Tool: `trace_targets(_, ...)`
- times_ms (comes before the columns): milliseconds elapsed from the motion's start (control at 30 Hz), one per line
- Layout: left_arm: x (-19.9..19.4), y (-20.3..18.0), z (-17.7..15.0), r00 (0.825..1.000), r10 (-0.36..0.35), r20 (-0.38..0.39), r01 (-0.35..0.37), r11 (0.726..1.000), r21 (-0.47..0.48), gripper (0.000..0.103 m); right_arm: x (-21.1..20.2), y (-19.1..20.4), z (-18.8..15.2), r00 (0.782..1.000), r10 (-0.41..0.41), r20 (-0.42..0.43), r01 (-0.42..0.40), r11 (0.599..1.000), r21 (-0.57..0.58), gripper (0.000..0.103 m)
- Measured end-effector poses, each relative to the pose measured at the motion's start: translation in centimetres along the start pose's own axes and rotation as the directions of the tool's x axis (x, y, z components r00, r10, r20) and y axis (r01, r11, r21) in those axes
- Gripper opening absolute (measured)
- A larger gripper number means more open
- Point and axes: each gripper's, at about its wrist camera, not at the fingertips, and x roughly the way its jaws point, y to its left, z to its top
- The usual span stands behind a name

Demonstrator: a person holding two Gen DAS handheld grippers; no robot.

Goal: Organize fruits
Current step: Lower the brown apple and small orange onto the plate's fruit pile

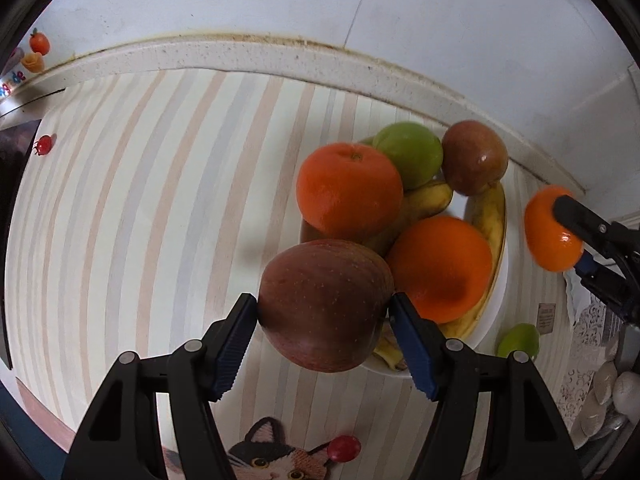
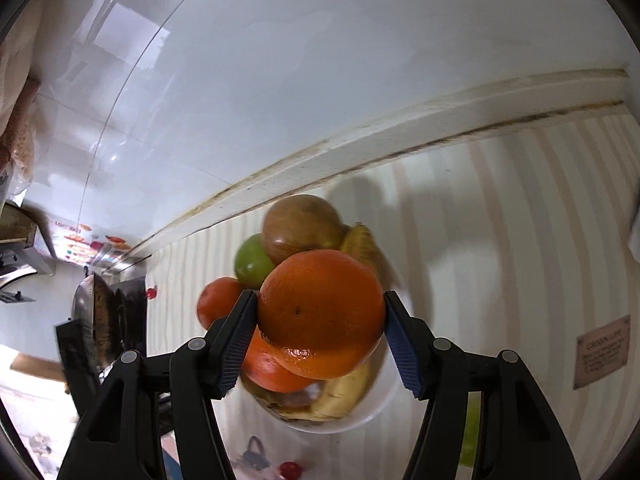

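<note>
Ribbed blue fingers [image 1: 236, 344] of the left gripper [image 1: 324, 316] clamp a speckled red apple [image 1: 324, 304]. Right gripper [image 2: 320, 316] grasps a glossy, dimpled orange [image 2: 320, 312] above the round white bowl [image 2: 376, 404].

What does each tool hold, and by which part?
Left tool: red apple, gripped across its sides. Right tool: orange, gripped across its sides.

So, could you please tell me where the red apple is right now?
In the left wrist view the red apple is clamped in the left tongs, raised in front of the white fruit bowl, beside an orange.
</note>
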Motion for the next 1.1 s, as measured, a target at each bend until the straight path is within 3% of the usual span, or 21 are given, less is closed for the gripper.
trace_targets(300,-1.0,0.0,0.6,0.999,-0.034,0.007,0.034,0.999,-0.021,0.063,4.4,1.7,1.1,0.996,-0.025,-0.087,0.023,0.999,-0.024,0.066)
trace_targets(667,-1.0,0.6,0.5,0.997,-0.081,0.013,0.081,0.996,-0.034,0.062,4.6,1.7,1.1,0.994,-0.036,-0.1,0.035,0.999,-0.007,0.067)
trace_targets(933,-2.2,-1.3,0.2,0.997,-0.074,0.035,0.072,0.996,0.043,0.052,4.4,2.1,1.0,0.994,-0.046,-0.095,0.043,0.999,-0.028,0.067)
trace_targets(1100,-1.8,-1.2,0.2,0.994,-0.09,0.061,0.085,0.994,0.075,0.056,4.4,1.7,1.0,0.994,-0.035,-0.099,0.035,0.999,-0.004,0.067)
